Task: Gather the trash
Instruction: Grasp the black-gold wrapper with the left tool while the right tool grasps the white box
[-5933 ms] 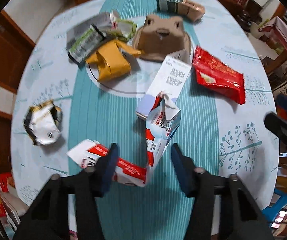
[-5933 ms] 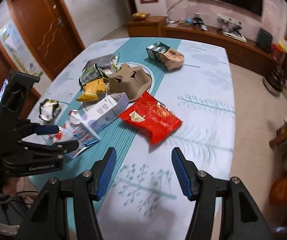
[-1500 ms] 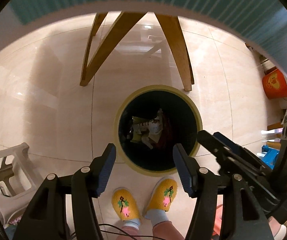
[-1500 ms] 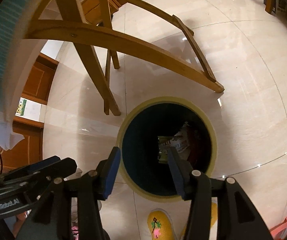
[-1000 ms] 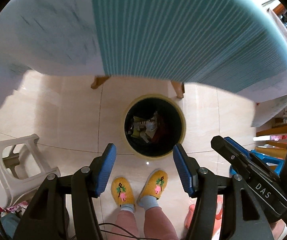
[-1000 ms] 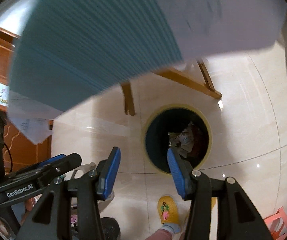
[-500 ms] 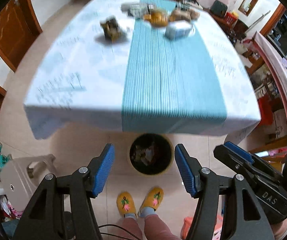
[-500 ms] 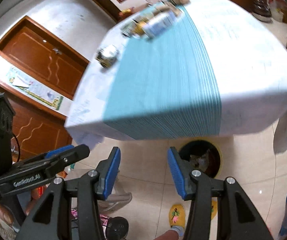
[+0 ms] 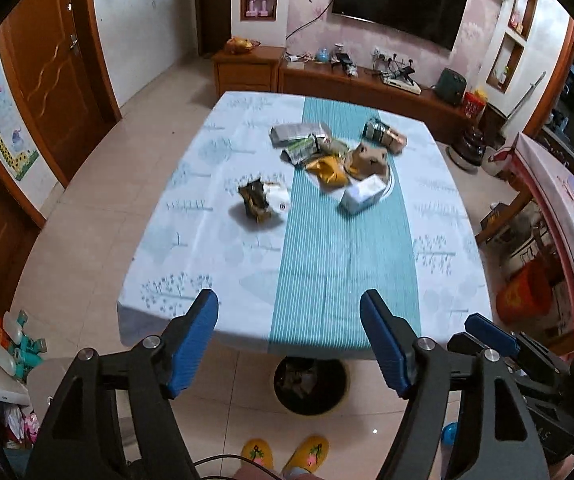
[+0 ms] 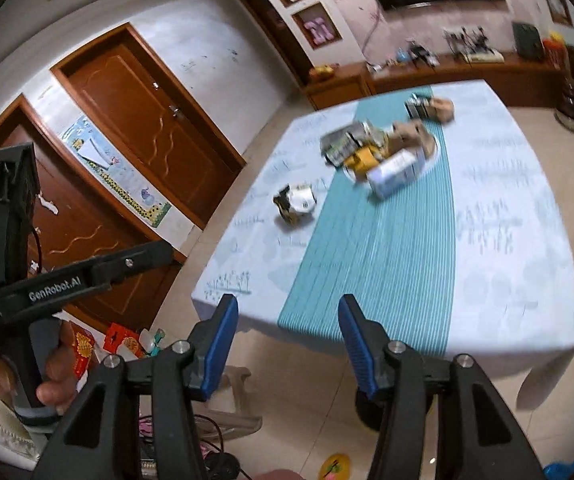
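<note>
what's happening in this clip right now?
A person is clearing trash off a table with two handheld tools. Both the left tool and the right tool are open and empty, held back from the near table edge. A crumpled wrapper lies alone on the cloth; a pile with a white carton and a yellow packet sits farther back. The bin on the floor below already holds trash.
</note>
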{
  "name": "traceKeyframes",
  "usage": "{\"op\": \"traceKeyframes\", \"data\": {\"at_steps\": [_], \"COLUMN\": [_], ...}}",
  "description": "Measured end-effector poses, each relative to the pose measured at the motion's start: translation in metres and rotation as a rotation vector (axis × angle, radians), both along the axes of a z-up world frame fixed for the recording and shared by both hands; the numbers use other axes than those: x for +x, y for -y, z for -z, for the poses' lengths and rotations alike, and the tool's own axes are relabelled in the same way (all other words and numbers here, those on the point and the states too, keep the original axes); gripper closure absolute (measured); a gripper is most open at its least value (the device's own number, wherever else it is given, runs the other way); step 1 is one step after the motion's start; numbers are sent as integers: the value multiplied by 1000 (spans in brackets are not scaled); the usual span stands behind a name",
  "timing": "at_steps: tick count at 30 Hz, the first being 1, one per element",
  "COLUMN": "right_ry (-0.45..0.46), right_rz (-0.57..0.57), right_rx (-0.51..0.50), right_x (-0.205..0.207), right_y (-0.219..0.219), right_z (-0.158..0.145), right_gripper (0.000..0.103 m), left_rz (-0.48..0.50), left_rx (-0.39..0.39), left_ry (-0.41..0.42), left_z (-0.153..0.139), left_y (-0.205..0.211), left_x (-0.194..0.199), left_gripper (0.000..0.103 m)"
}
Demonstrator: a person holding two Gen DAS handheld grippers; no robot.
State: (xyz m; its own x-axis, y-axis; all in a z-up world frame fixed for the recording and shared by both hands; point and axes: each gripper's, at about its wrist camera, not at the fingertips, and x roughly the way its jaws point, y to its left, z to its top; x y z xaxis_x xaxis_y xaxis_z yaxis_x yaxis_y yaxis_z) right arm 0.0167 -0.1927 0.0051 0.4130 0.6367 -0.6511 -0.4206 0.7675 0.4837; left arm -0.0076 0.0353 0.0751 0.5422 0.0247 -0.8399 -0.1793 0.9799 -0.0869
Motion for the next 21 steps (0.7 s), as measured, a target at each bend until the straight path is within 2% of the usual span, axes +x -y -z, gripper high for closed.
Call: {"op": "traceKeyframes", "data": {"at_steps": [5,10,12,17,21], "right_ry": [39,26,20,1,-62], "right_rz": [4,63,89,161,267], "right_rx": [-7,-6,-13,-36,-43], "right_x": [19,48,59,89,121], "right_y": [0,1,0,-11,-22], "right_z": [-16,-19,-15,-2,17], "right_gripper": [50,49,44,44,44], "left_rz": [32,75,102,212,310], "left_rx": [13,-1,6,9,33], "left_ry": [-16,-44,-62,-135,-191], "left_z": [-9,1,10,40,63], "left_y": [-5,-17,-24,-42,-53], "left_x": [22,54,74,130,174], "left_gripper": [29,29,29,29,29]}}
